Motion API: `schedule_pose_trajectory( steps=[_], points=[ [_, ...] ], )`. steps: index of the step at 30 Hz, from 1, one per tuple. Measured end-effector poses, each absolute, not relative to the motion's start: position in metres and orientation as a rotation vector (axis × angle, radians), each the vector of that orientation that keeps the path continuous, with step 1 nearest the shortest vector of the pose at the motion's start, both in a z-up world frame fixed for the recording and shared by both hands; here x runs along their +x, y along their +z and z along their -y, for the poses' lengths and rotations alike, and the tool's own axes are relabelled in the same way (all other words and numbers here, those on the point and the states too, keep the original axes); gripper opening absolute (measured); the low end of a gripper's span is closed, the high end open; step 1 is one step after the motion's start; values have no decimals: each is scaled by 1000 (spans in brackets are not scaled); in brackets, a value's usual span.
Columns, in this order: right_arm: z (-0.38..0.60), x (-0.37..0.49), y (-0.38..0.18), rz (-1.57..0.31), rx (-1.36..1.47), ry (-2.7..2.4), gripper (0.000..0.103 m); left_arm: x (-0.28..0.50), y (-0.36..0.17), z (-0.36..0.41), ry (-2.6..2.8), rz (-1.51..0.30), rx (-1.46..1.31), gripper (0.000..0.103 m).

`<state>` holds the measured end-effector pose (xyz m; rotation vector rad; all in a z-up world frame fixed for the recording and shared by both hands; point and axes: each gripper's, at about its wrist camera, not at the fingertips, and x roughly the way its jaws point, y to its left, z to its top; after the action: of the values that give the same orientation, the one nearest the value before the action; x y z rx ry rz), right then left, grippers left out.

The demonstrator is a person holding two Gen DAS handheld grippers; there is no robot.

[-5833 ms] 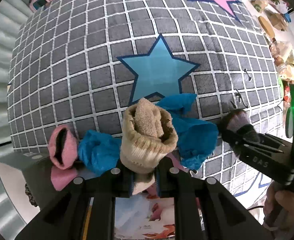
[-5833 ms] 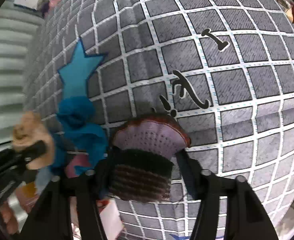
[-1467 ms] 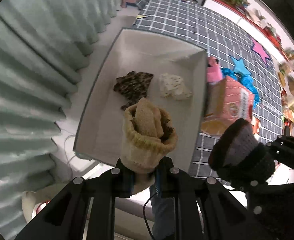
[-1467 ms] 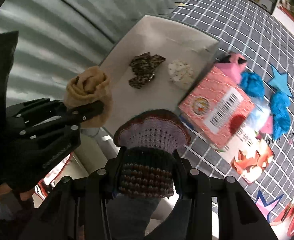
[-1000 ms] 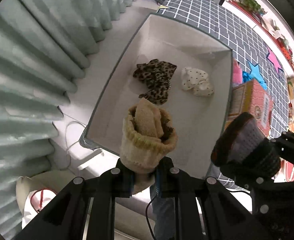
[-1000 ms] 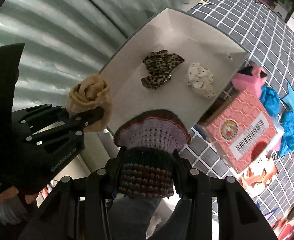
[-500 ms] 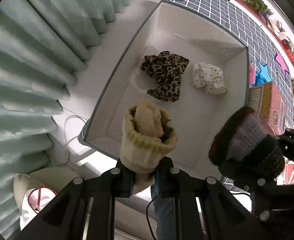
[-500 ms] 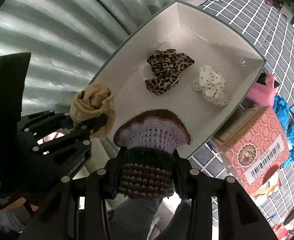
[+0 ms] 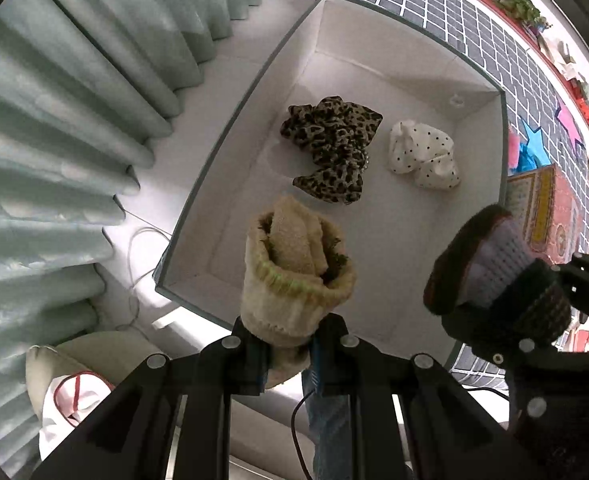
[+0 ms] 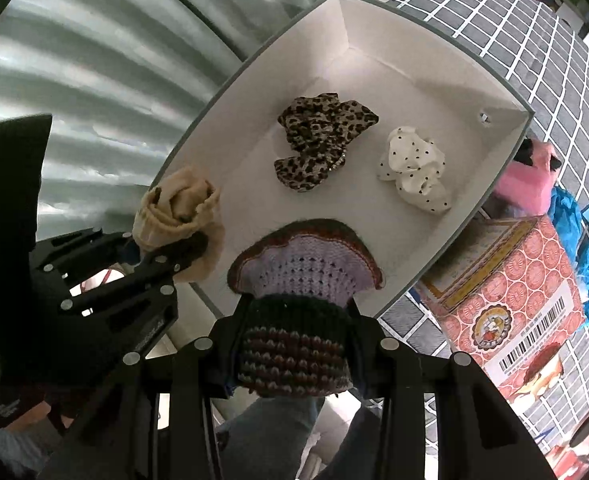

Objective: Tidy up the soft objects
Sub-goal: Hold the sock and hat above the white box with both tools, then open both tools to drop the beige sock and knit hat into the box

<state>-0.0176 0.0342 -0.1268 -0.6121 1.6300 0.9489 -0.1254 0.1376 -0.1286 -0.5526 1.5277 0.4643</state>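
Socks and other soft things are being gathered into a white box (image 9: 254, 92), and both hands arrive over it loaded.

From the left wrist view, the left tool (image 9: 288, 350) is pinching the lower end of a rolled beige sock (image 9: 294, 268), which stands up out of the jaws and hangs above the near corner of the box. Down on the box floor lie a leopard-print cloth (image 9: 332, 148) and, just beside it but apart, a white dotted cloth (image 9: 422, 156). At the right of this view a dark knitted sock (image 9: 490, 264) with a lilac inside sticks out of the right tool (image 9: 534, 320), over the box's near right side. A pale curtain (image 9: 66, 120) hangs to the left.

From the right wrist view, the right tool (image 10: 294, 348) is clamped on the knitted sock, whose flared cuff spreads above the jaws and overlaps the near rim of the box. The left tool with its beige sock sits at the left, at the box's edge.

By my reading, two items are already stowed and two more are about to be released. Beyond the box, on the checked mat (image 10: 534, 24), a pink sock (image 10: 530, 184) and blue socks (image 10: 574, 220) wait beside a red carton (image 10: 514, 292), so the sorting looks roughly half done.
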Motion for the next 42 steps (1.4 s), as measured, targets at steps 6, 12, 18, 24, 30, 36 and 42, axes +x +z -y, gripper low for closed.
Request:
schedule_pose_trajectory(
  steps=[6,12,18,24,30,36,42],
  points=[
    [-36,-19,-129,-1637,-623,966,42,-125,-130,-137,456,-1527,-551,17],
    [-36,-17,-131,-1644,-613,967,42,-126,-130,-137,443,-1513,-550,17],
    [-33,-15,-132,-1646,-598,956,45,-128,-123,-136,473,-1487,-487,63],
    [-31,-11,-126,-1624,-578,956,61,-137,-119,-148,506,-1447,-559,84],
    [-32,-10,-120,-1597,-580,947,73,-143,-114,-154,559,-1438,-570,103],
    [-32,-7,-108,-1543,-564,945,98,-152,-104,-164,599,-1398,-620,103],
    [-34,-6,-88,-1476,-545,951,102,-143,-92,-166,585,-1369,-641,103]
  ],
)
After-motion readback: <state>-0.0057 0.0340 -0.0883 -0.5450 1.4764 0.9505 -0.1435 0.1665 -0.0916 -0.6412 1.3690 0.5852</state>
